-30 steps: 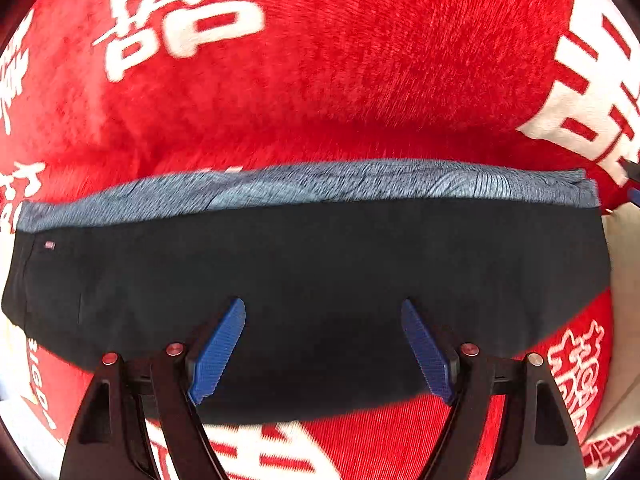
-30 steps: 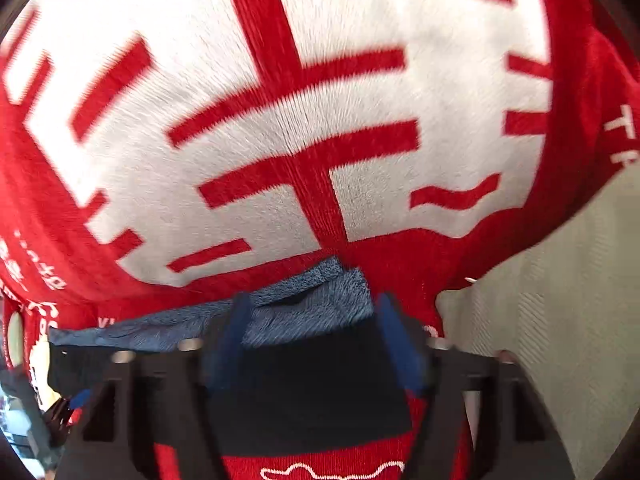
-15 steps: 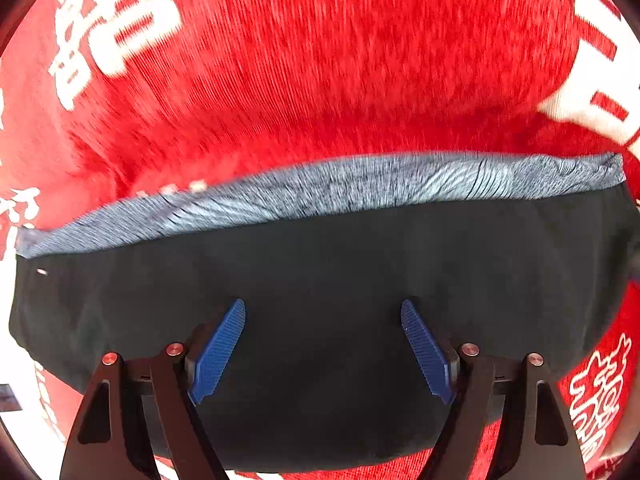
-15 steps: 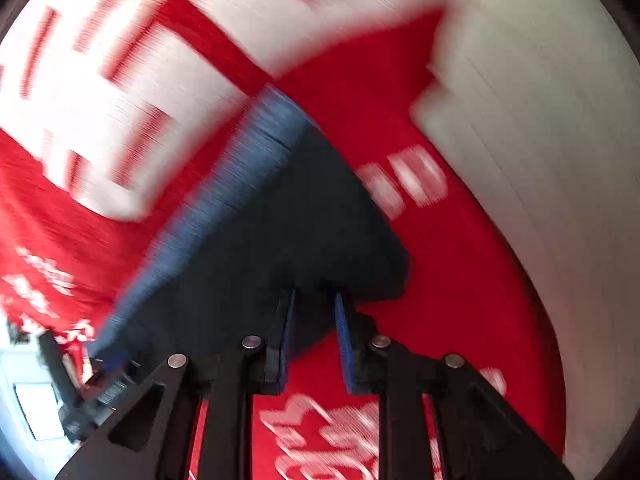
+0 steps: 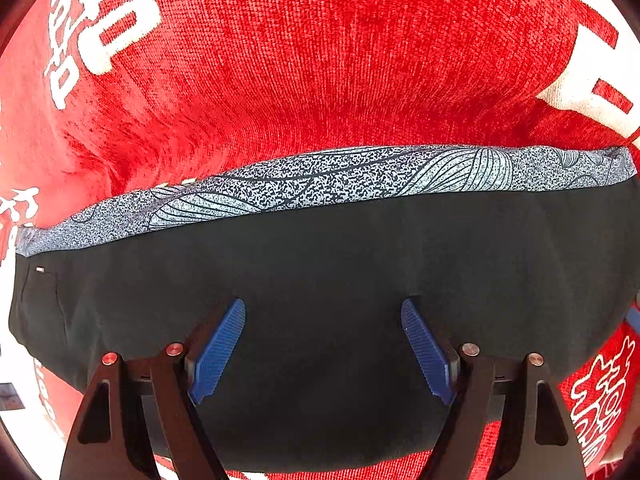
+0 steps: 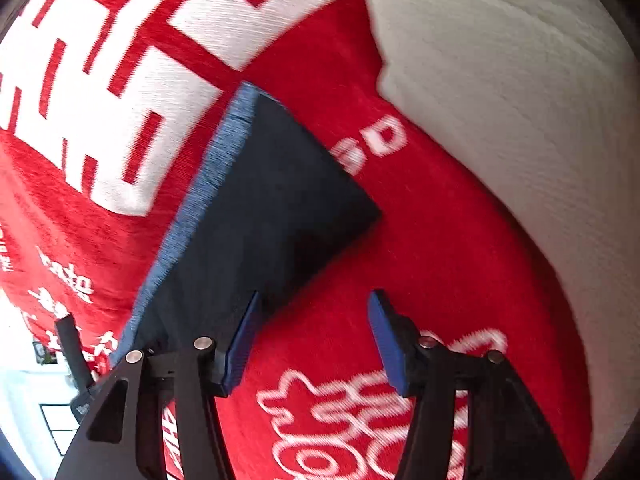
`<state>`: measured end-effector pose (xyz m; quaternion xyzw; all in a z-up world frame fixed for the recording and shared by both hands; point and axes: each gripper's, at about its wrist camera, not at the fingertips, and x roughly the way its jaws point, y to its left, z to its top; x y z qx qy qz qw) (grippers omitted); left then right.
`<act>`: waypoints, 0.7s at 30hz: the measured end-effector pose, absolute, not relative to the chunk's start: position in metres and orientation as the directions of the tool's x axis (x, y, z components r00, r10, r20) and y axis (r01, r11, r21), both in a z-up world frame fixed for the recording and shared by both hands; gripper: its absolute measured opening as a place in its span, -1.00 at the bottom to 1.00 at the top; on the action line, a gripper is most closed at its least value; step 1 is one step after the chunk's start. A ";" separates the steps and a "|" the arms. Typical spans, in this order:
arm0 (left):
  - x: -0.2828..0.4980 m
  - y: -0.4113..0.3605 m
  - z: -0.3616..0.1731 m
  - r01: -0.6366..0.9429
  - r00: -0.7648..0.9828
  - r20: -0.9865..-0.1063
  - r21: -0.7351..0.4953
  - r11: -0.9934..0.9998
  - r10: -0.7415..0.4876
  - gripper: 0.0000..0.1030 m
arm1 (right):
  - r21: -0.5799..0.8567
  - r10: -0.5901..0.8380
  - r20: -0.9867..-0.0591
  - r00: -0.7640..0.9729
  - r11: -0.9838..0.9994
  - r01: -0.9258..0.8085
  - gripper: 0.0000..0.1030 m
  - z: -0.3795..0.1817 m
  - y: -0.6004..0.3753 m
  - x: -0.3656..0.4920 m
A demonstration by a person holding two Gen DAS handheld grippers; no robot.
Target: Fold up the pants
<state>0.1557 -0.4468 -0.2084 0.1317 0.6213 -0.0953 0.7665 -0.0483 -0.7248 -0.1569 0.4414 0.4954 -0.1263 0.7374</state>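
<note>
The folded black pants [image 5: 320,264] lie flat on a red blanket [image 5: 320,60], with a blue-grey patterned band [image 5: 320,176] along the far edge. My left gripper [image 5: 322,312] is open and empty, held over the middle of the pants. In the right wrist view the pants [image 6: 264,200] reach to a corner at the upper middle. My right gripper [image 6: 314,312] is open and empty, with its left finger [image 6: 244,340] at the near edge of the pants and its right finger [image 6: 386,340] over bare blanket.
The red blanket [image 6: 420,240] carries large white characters. A cream-white cloth surface [image 6: 520,100] lies to the right of it. The other gripper's dark tip [image 6: 74,344] shows at the lower left of the right wrist view.
My right gripper was shut at the pants' corner half a second ago and is now open, off to the right of the edge. My left gripper stayed open and moved a little closer over the pants.
</note>
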 end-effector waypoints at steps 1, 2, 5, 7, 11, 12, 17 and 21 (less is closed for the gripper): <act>0.156 -0.441 -0.216 0.313 0.212 -0.977 0.088 0.946 0.020 0.59 | 0.539 0.250 -0.833 0.494 0.570 0.620 0.15 -0.159 -0.725 -0.043; 0.156 -0.443 -0.216 0.317 0.214 -0.976 0.095 0.944 0.026 0.59 | 0.553 0.248 -0.822 0.512 0.559 0.617 0.15 -0.161 -0.725 -0.037; 0.160 -0.450 -0.217 0.326 0.222 -0.974 0.110 0.939 0.037 0.59 | 0.585 0.240 -0.800 0.551 0.517 0.625 0.19 -0.167 -0.733 -0.015; 0.163 -0.461 -0.218 0.325 0.228 -0.973 0.122 0.938 0.048 0.69 | 0.593 0.226 -0.793 0.566 0.500 0.631 0.19 -0.171 -0.734 -0.008; 0.166 -0.473 -0.215 0.337 0.239 -0.969 0.142 0.931 0.061 0.71 | 0.529 0.202 -0.835 0.511 0.549 0.647 -0.76 -0.158 -0.726 0.003; 0.162 -0.482 -0.209 0.348 0.237 -0.970 0.140 0.927 0.058 0.71 | 0.540 0.204 -0.827 0.524 0.547 0.639 -0.80 -0.151 -0.727 0.001; 0.141 -0.502 -0.192 0.435 0.233 -0.972 0.120 0.892 0.018 0.71 | 0.565 0.194 -0.791 0.581 0.597 0.570 -0.86 -0.097 -0.716 -0.013; 0.109 -0.515 -0.175 0.502 0.209 -0.977 0.081 0.861 -0.031 0.71 | 0.561 0.187 -0.792 0.581 0.596 0.574 -0.86 -0.070 -0.710 -0.037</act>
